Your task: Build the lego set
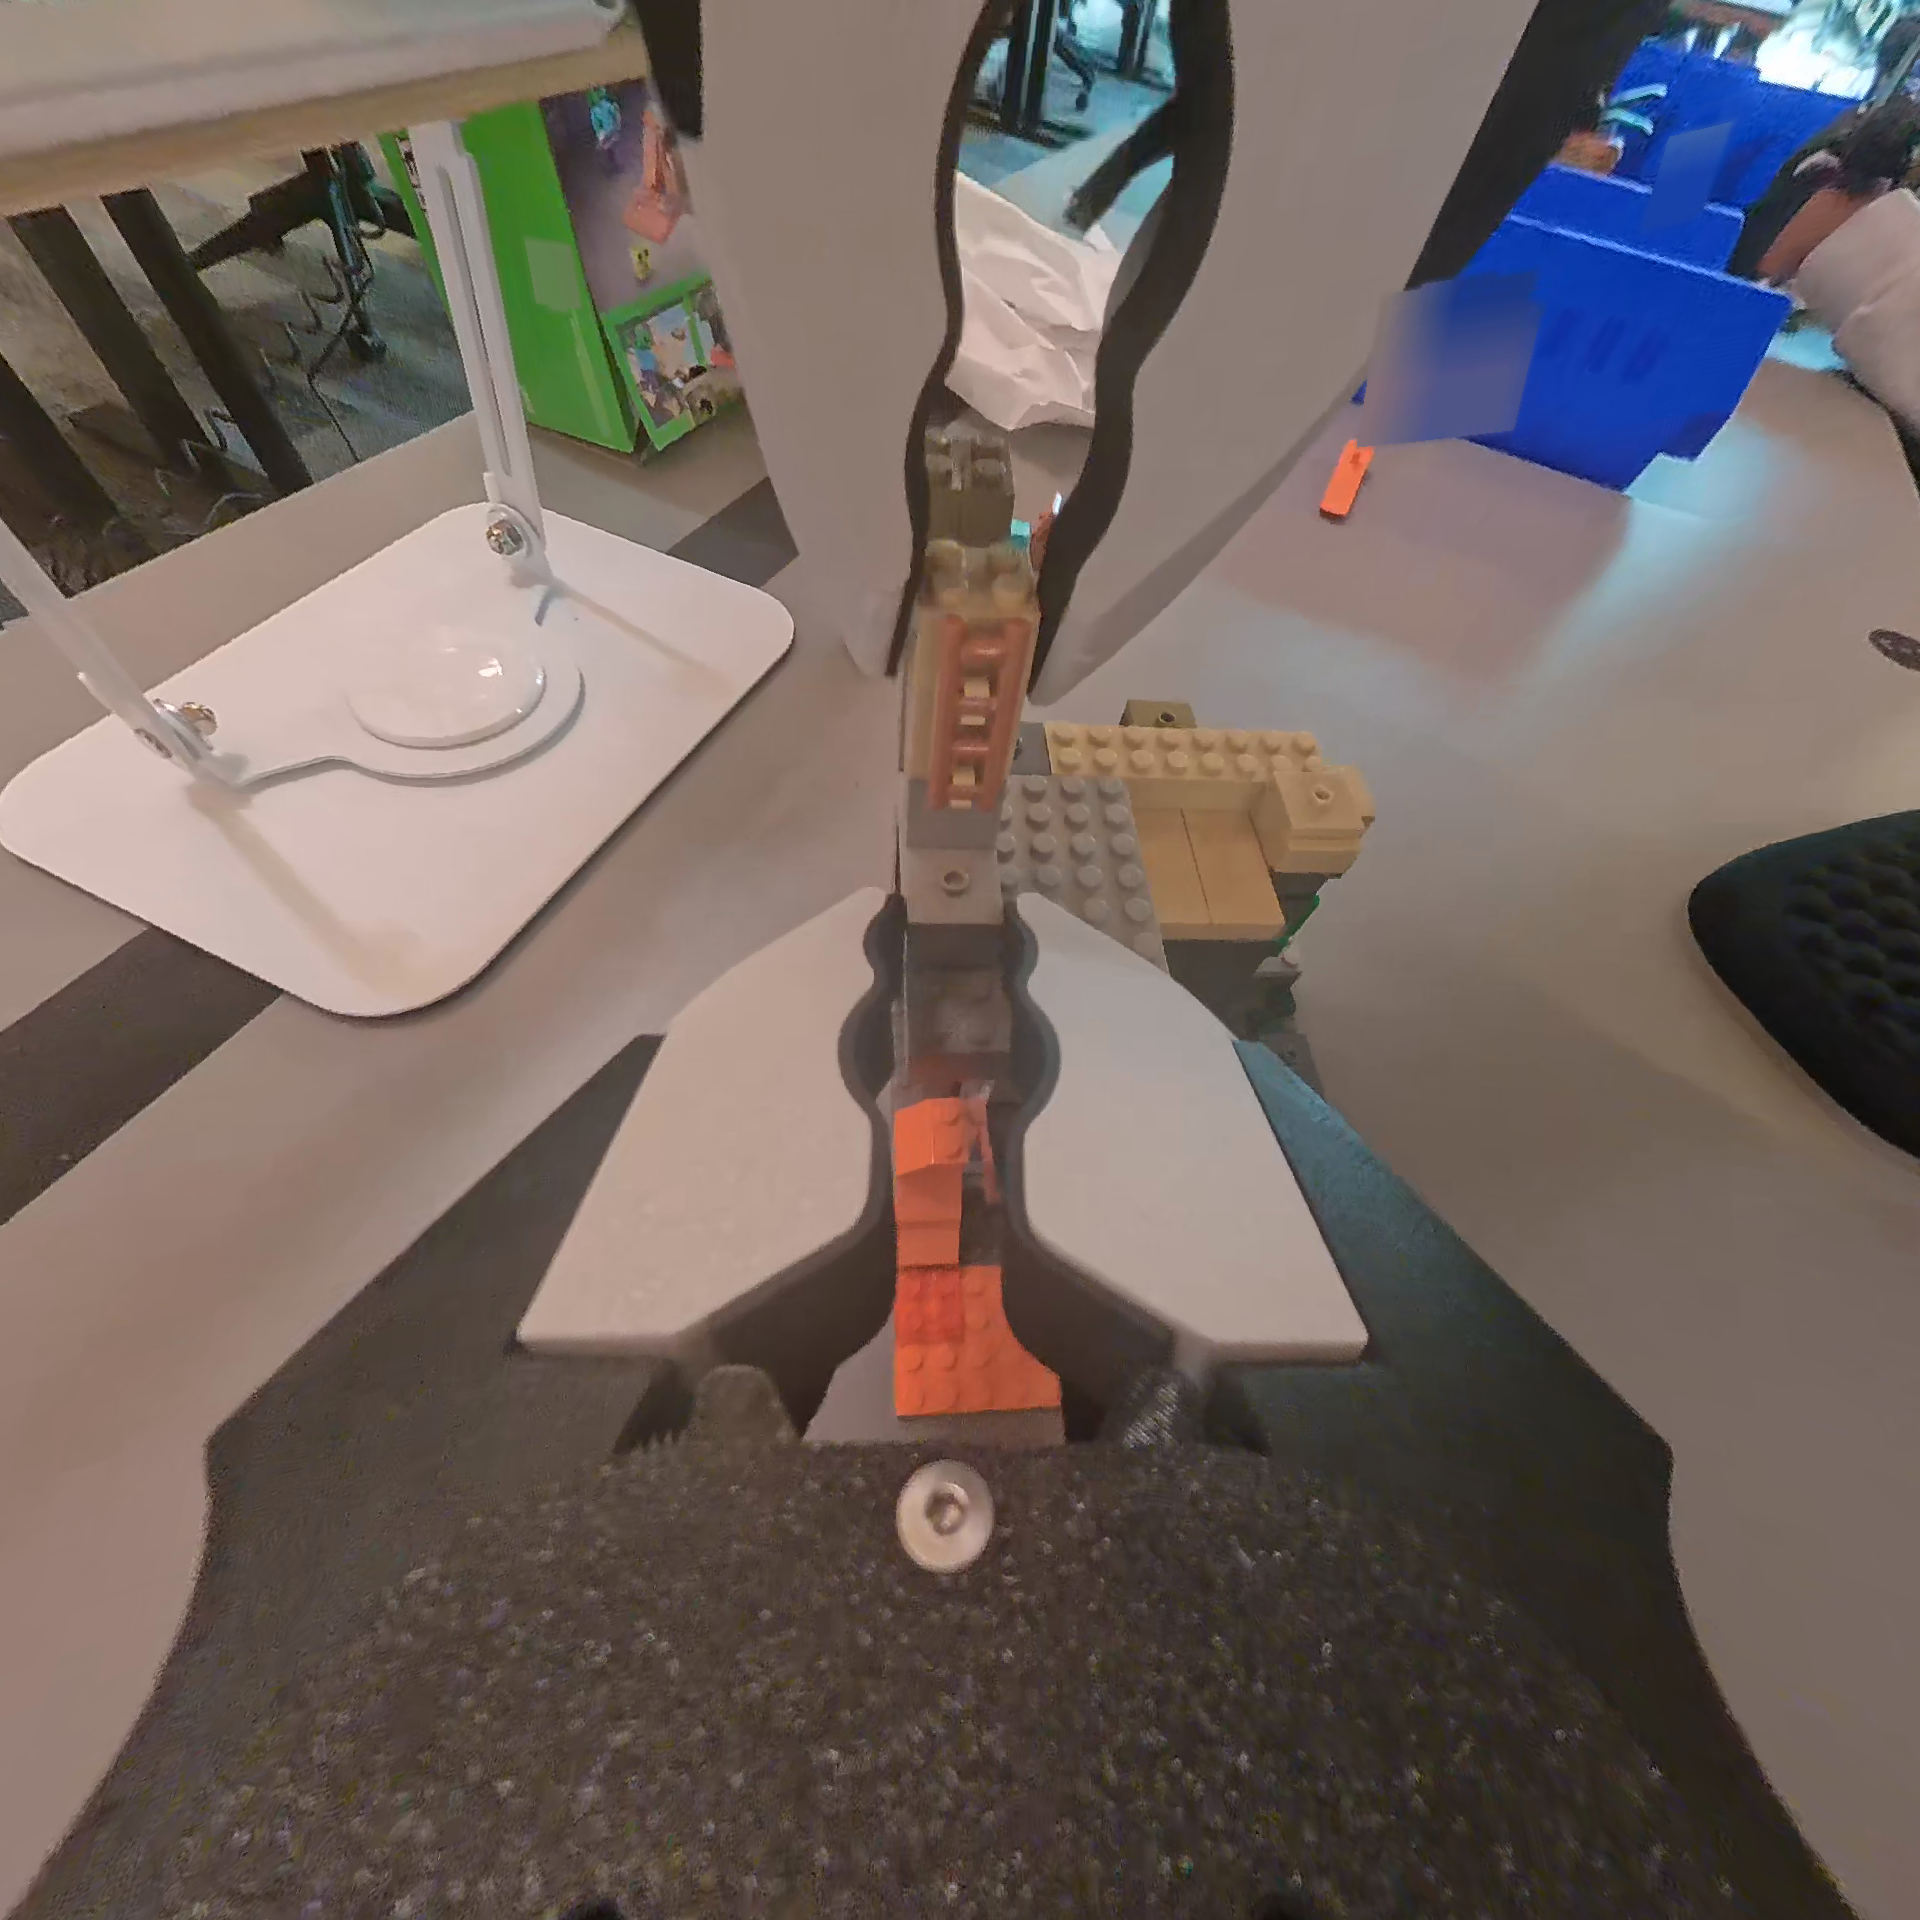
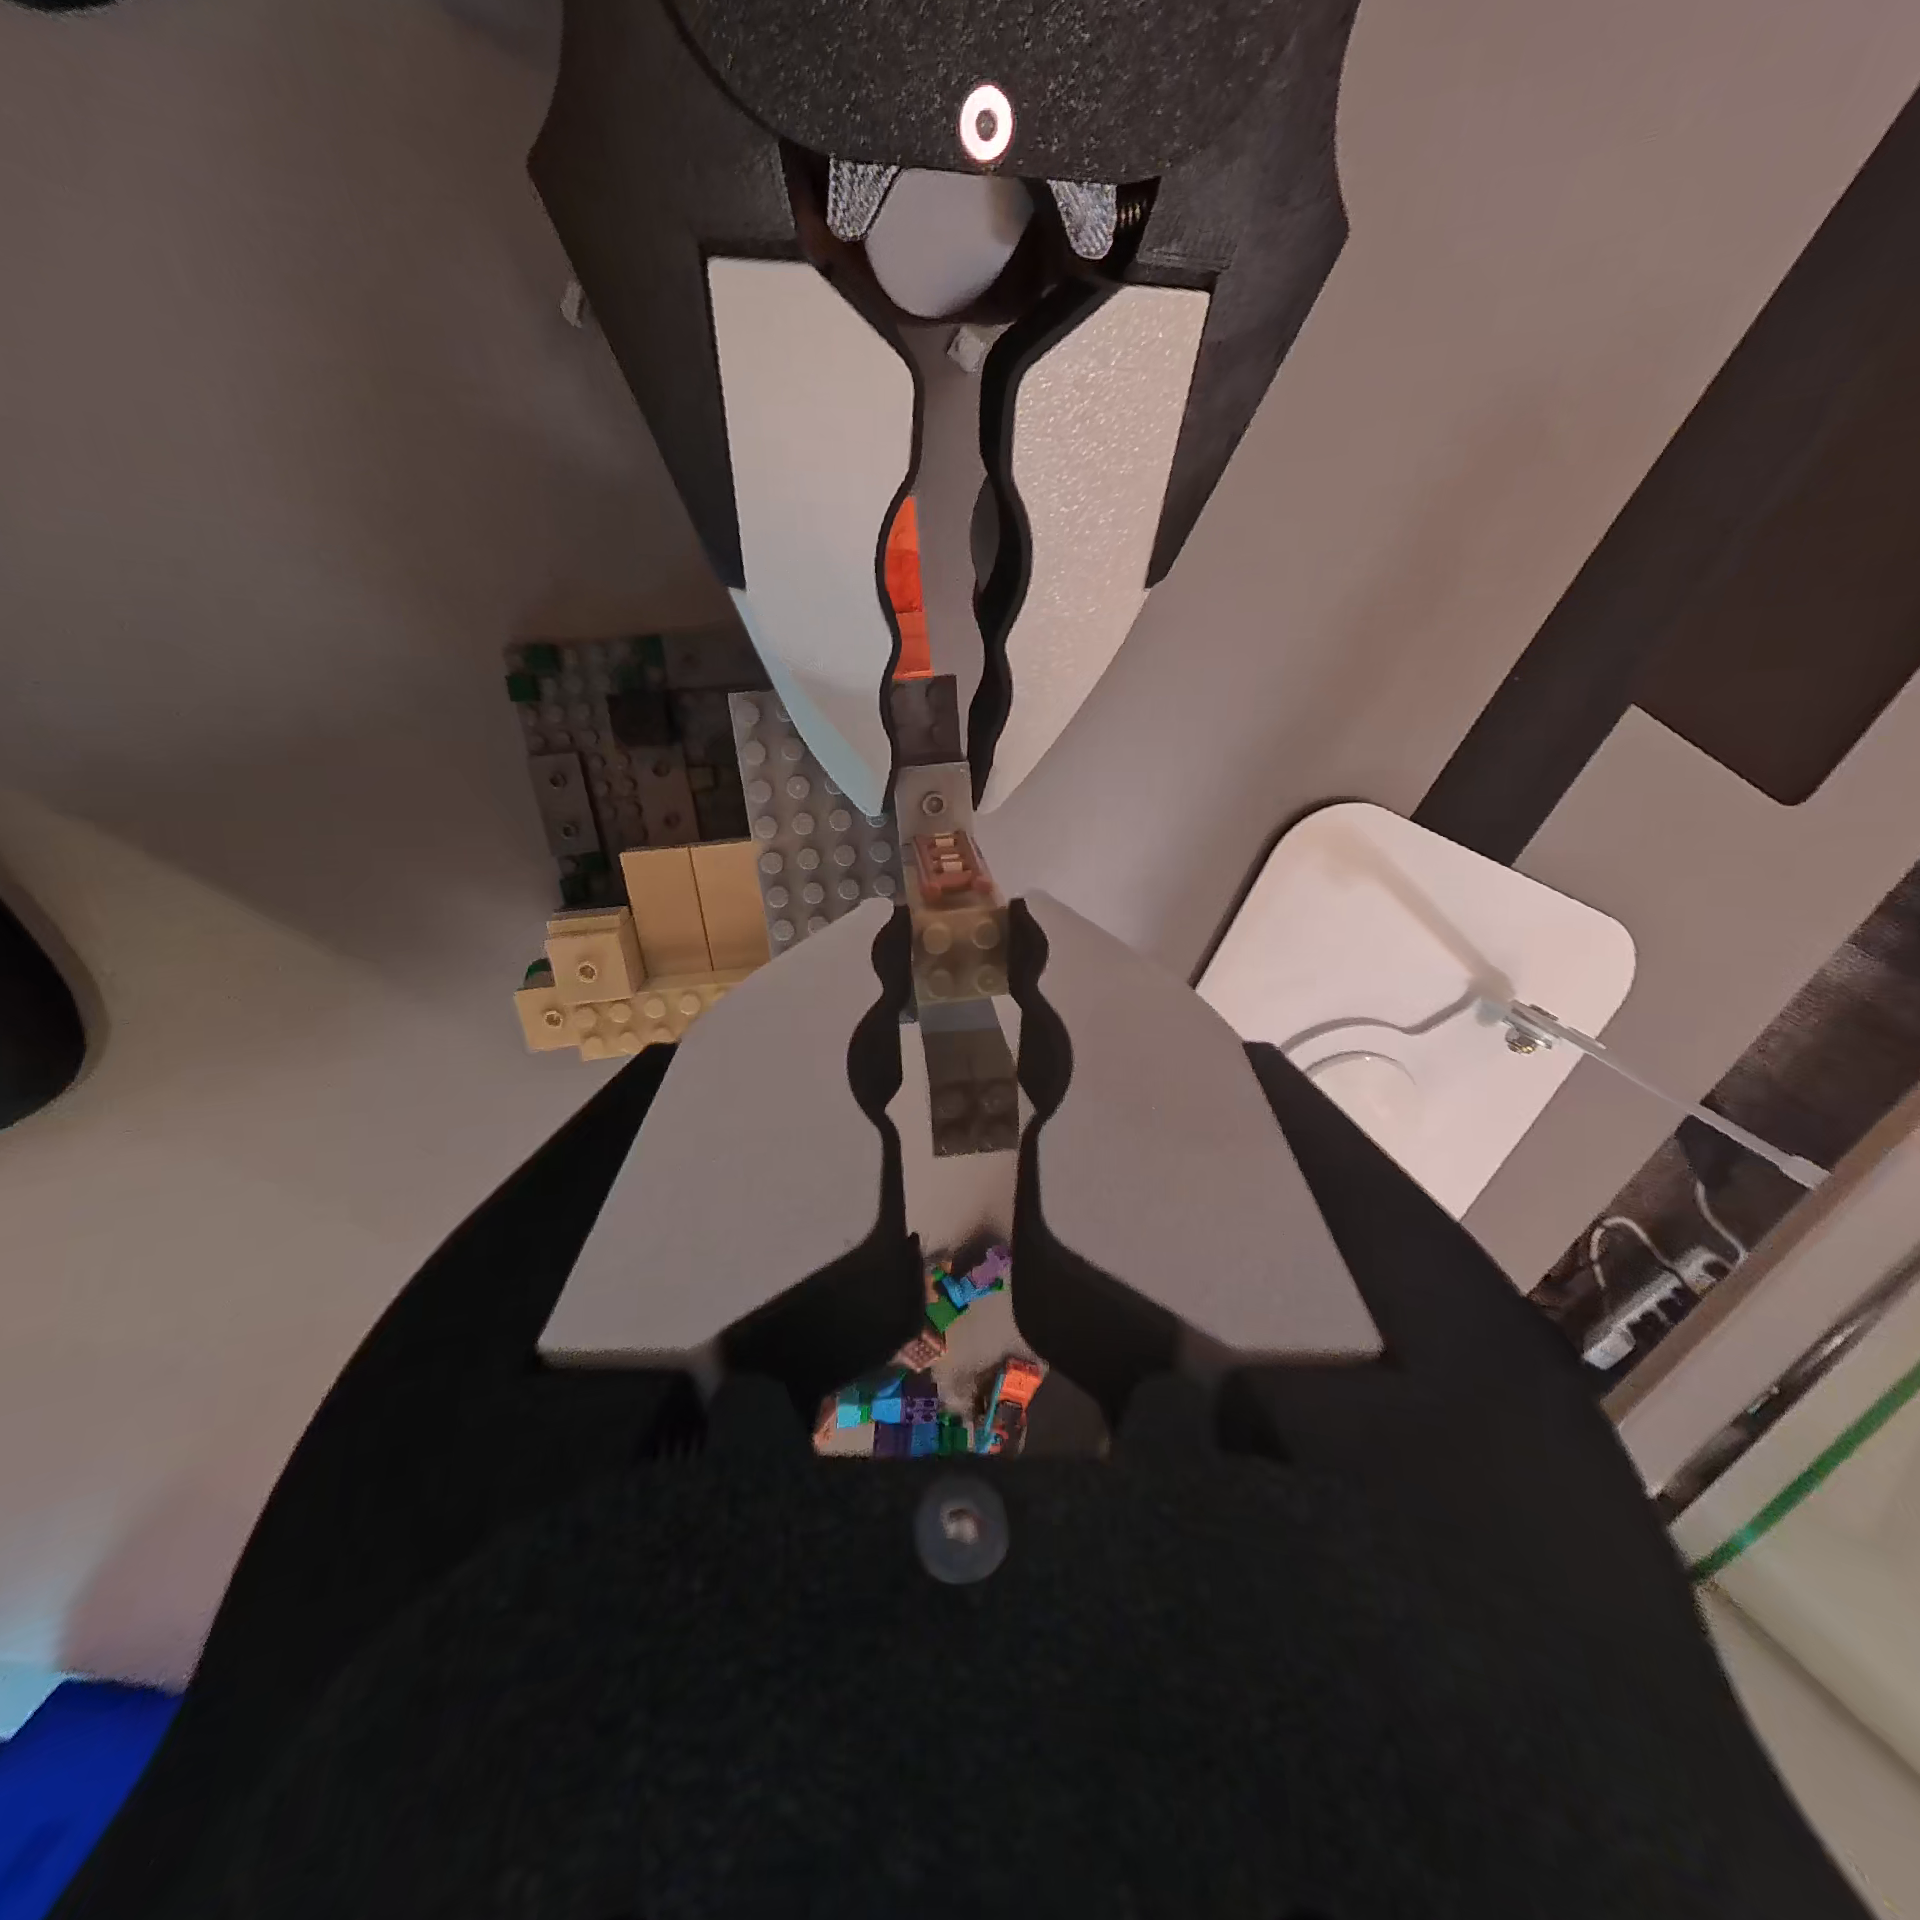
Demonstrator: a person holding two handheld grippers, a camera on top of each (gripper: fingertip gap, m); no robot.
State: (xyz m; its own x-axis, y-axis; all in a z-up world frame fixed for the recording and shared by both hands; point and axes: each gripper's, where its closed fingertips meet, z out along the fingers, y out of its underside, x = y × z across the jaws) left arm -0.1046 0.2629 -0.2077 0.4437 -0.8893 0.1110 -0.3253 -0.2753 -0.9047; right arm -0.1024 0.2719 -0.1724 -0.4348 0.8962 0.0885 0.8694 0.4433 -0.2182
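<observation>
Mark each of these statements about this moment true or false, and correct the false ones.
1. Both tongs close on the same long column of bricks, one at each end. True.
2. The left tongs grip the column at its orange end. True: orange bricks lie between their fingers.
3. The blue bin stands on the white stand base. False: it stands on the grey table, away from the base.
4. The tan and grey brick build hangs in the air. False: it rests on the table beside the column.
5. Loose coloured bricks lie on the table. True.
</observation>
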